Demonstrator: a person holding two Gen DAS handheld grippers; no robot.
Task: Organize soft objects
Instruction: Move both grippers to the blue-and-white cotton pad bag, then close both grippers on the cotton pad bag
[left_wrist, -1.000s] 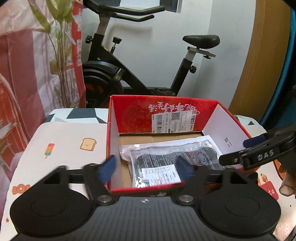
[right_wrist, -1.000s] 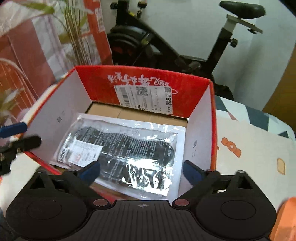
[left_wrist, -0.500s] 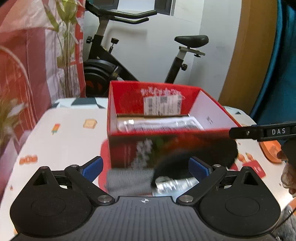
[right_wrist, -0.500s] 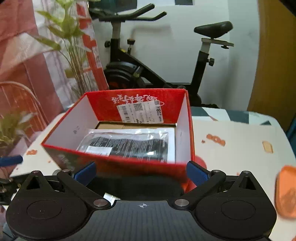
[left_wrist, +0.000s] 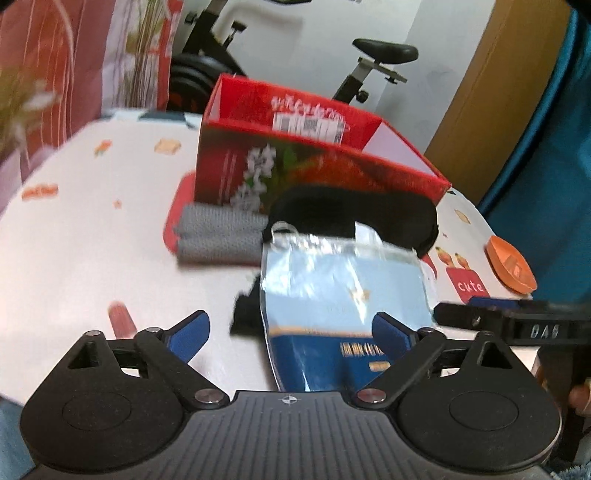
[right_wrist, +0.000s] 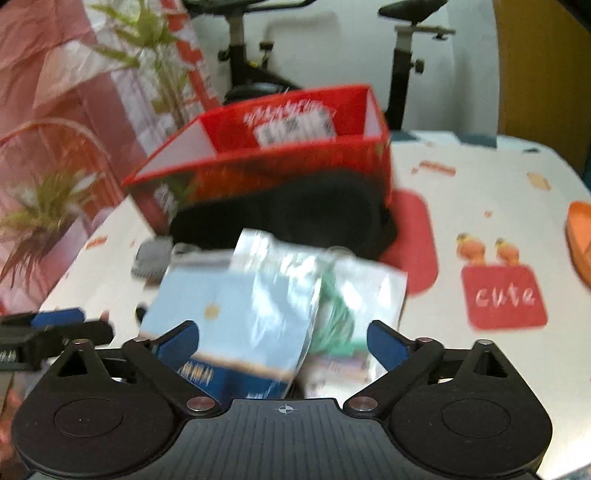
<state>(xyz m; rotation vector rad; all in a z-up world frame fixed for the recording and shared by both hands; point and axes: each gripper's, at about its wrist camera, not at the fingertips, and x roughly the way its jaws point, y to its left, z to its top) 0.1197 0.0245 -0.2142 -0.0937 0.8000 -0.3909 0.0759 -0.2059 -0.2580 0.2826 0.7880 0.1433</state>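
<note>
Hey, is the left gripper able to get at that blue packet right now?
Probably yes. The left gripper is open and empty, and the blue packet lies on top directly ahead, nothing covering it.

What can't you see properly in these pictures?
- Inside of the red box: both views look from low down, so its front wall hides what it holds.
- Black soft thing: smeared by motion blur in the right view.
- Blue packet: small print unreadable, bottom hidden behind the left gripper.
</note>
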